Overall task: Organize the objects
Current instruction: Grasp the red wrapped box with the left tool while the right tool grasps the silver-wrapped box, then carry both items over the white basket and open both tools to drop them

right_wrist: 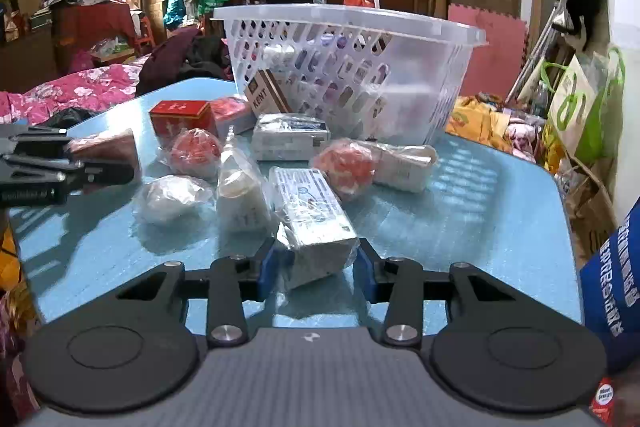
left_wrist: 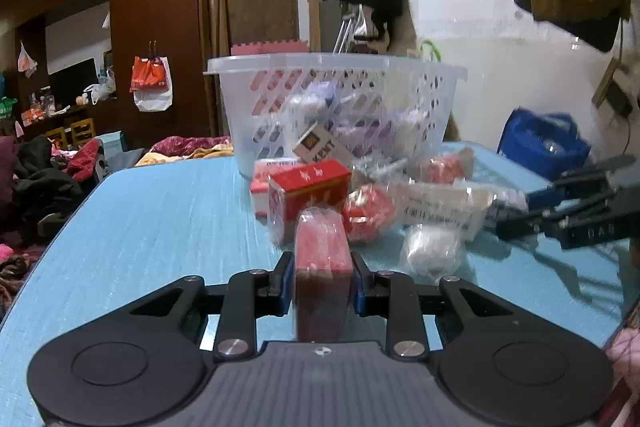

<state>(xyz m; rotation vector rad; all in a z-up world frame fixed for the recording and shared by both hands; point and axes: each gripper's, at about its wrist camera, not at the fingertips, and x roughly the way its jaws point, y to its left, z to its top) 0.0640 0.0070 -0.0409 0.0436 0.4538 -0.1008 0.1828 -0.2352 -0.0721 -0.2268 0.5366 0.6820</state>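
My left gripper (left_wrist: 323,277) is shut on a pink wrapped block (left_wrist: 322,251) and holds it above the blue table (left_wrist: 160,227); it also shows in the right wrist view (right_wrist: 106,149). My right gripper (right_wrist: 316,263) has its jaws around the near end of a white wrapped box (right_wrist: 310,215) lying on the table, touching or nearly so. A white lattice basket (left_wrist: 336,99) (right_wrist: 352,67) stands at the table's far side with several items inside. In front of it lie a red box (left_wrist: 308,195) (right_wrist: 182,117), red wrapped balls (left_wrist: 366,213) (right_wrist: 196,151) and a KENT pack (right_wrist: 266,97).
A white wrapped ball (right_wrist: 172,199), a bottle in plastic (right_wrist: 240,195), another white box (right_wrist: 292,135) and a wrapped roll (right_wrist: 404,159) crowd the table's middle. A blue bag (left_wrist: 542,143) sits past the right edge. Bedding and clutter surround the table.
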